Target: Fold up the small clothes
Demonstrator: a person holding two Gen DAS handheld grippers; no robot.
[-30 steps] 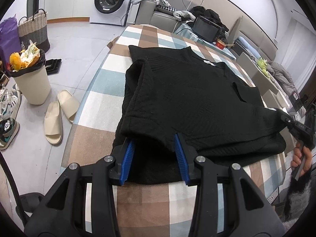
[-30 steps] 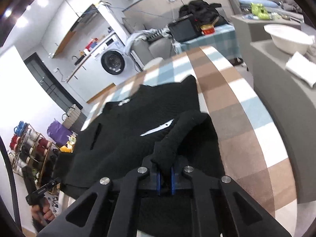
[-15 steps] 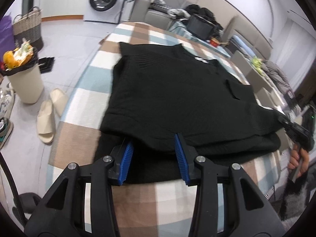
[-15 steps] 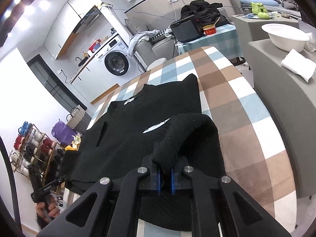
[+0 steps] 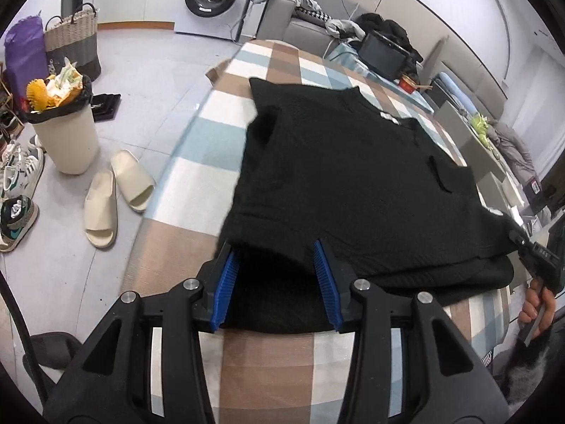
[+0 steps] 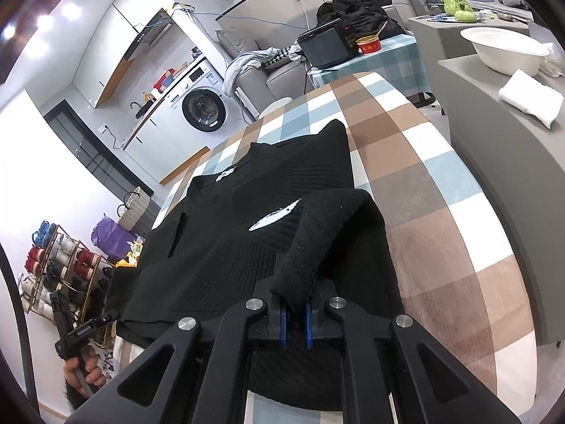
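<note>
On the checked tablecloth (image 5: 197, 162) of blue, brown and white squares, a black knitted sweater (image 5: 346, 176) lay spread, covering most of the near half of the table, its neck label toward the far end and its near part doubled into a fold along the near edge. The left gripper (image 5: 275, 282) sat low over that near edge with its blue-padded jaws standing apart; they had just opened a little further, with black knit lying between them and an upper layer draped over the fingertips, and whether the pads pressed on the cloth could not be told. The right gripper (image 6: 295, 312) was clamped on a bunched piece of the sweater's right side, which stood up from the pads in a hump and curved back down onto the garment. Beside the table, on the floor, stood a cream waste bin (image 5: 67, 134) stuffed with rubbish, and near it lay a pair of pale slippers (image 5: 116, 198).
</note>
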